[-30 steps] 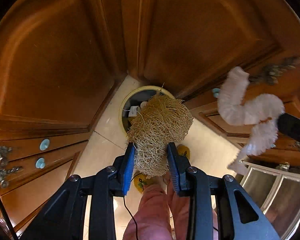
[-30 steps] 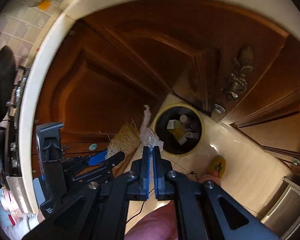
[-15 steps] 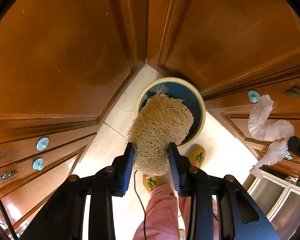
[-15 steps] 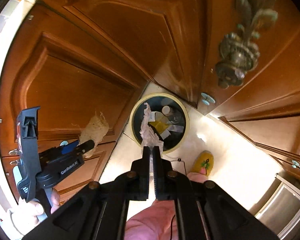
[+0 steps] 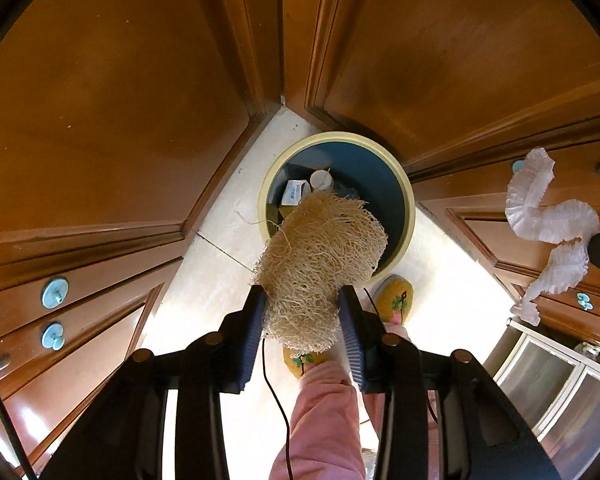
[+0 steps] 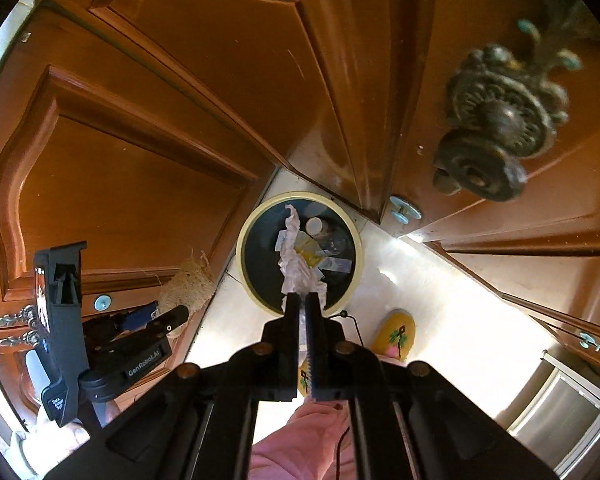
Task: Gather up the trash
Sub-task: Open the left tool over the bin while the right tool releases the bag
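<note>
My left gripper [image 5: 302, 312] points straight down, shut on a tan fibrous loofah sponge [image 5: 320, 256] that hangs over the near rim of the round yellow-rimmed trash bin [image 5: 410, 208]. The bin stands on the floor in the cabinet corner and holds cartons and a cup. My right gripper [image 6: 303, 300] is shut on a long crumpled white paper strip [image 6: 296, 264] that dangles above the bin [image 6: 244, 248]. In the left wrist view this strip [image 5: 548, 216] hangs to the right of the bin. The right wrist view shows the left gripper [image 6: 168, 318] and loofah [image 6: 188, 286] left of the bin.
Brown wooden cabinet doors close in on both sides, with blue knobs [image 5: 54, 292] and an ornate metal knob [image 6: 496, 132] close to the right camera. A person's pink trouser leg [image 5: 320, 420] and yellow slippers [image 6: 396, 334] stand beside the bin. A metal-framed unit [image 5: 556, 392] sits lower right.
Both grippers have sunk toward the floor, so the bin looks larger and closer. The loofah and the paper strip stay held.
</note>
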A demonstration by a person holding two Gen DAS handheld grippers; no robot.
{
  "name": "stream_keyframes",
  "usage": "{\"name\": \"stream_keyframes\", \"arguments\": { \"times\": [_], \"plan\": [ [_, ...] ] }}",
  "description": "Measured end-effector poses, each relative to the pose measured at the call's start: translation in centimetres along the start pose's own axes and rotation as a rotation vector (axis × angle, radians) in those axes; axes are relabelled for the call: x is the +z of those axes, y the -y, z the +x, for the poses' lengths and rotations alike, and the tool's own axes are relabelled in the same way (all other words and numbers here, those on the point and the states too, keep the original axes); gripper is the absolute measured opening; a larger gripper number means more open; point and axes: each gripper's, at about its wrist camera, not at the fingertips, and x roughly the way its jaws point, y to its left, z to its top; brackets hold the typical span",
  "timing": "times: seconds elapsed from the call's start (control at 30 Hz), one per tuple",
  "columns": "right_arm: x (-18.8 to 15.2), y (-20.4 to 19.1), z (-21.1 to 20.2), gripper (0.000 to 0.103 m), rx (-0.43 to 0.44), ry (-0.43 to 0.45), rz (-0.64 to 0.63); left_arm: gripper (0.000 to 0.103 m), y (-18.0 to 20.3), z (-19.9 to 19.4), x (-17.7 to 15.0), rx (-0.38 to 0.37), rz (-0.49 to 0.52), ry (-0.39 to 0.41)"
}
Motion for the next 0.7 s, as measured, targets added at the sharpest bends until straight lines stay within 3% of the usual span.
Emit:
{"name": "stream_keyframes", "arguments": {
  "times": [0.37,0.6,0.7],
  "plan": [
    [1.2,-0.7,3.3,0.003,0.001,-0.028,-0.032,0.038,0.6,2.1,0.7,-0.011,0.019,-0.015],
    [2.2,-2.3,5.1,0.003,0.008,-0.046,-0.073,0.054,0.9,2.7,0.9,-0.025,0.022,-0.015],
    [2.2,-3.2,5.5,0.003,0.003,-0.052,-0.102,0.056,0.7,2.3,0.9,-0.023,0.018,-0.006]
  ]
}}
